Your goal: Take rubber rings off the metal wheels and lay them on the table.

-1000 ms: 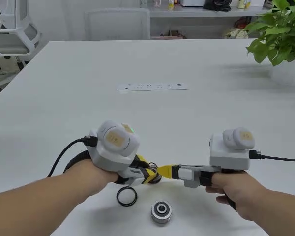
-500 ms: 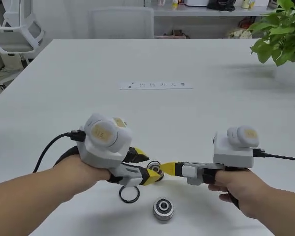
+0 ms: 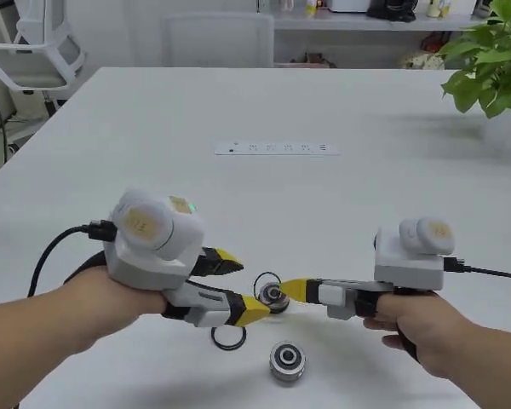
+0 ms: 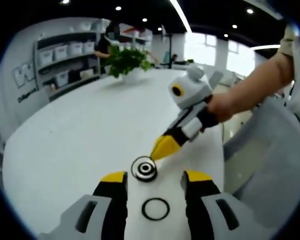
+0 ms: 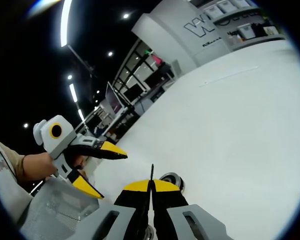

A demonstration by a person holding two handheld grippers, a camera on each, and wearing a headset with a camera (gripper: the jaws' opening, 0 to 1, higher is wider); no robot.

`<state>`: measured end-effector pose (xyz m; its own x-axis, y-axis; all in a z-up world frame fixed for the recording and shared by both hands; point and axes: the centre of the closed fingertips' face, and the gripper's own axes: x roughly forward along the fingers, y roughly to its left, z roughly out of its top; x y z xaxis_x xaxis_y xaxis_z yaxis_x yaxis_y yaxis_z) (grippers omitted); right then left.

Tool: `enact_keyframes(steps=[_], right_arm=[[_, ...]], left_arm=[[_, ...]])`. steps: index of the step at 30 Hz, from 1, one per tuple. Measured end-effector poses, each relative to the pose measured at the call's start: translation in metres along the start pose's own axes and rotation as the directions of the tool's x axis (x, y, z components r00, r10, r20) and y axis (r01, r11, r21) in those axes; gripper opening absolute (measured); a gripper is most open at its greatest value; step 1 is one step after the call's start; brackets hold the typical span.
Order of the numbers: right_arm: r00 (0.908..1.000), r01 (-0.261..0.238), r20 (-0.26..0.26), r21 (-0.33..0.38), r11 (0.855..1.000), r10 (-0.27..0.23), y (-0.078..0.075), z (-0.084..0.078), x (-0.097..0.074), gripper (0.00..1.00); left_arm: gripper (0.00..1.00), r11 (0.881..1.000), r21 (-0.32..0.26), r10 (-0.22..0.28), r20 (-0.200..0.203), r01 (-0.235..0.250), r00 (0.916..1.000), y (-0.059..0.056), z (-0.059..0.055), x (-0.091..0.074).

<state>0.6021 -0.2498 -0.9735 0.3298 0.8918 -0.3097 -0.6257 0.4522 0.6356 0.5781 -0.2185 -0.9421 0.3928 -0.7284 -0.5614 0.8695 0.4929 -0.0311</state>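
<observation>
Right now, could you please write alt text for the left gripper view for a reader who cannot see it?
The open left gripper frames a loose rubber ring lying on the white table, with a metal wheel just beyond its tips. From the right, the right gripper, held in a hand, pinches the wheel's ring with its shut tip.

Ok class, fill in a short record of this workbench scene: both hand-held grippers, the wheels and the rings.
left hand-held gripper: open, holding nothing, jaws pointing at the small silver metal wheel
right hand-held gripper: shut on a thin black rubber ring, tip right at that wheel
second silver metal wheel: flat on the white table, untouched, nearer the person
loose black rubber ring: flat on the table beside the second wheel
</observation>
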Motion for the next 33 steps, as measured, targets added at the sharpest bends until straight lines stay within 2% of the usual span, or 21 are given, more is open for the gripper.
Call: enact_keyframes(steps=[12,21,33], right_arm=[[0.9996,-0.028,-0.002,-0.005,1.000,0.028,0.011,0.004,0.002,0.00],[0.9984,-0.057,-0.002,-0.013,0.998,0.057,0.022,0.008,0.005,0.00],[0.9953,-0.097,-0.011,-0.014,0.995,0.097,0.037,0.007,0.012,0.00]], left_arm=[[0.52,0.999,-0.028,0.021,0.022,-0.020,0.9995,0.005,-0.002,-0.021],[0.56,0.999,-0.032,0.036,0.018,-0.035,0.9992,0.007,-0.009,-0.032],[0.62,0.997,-0.046,0.066,0.011,-0.065,0.9978,0.010,-0.022,-0.056]])
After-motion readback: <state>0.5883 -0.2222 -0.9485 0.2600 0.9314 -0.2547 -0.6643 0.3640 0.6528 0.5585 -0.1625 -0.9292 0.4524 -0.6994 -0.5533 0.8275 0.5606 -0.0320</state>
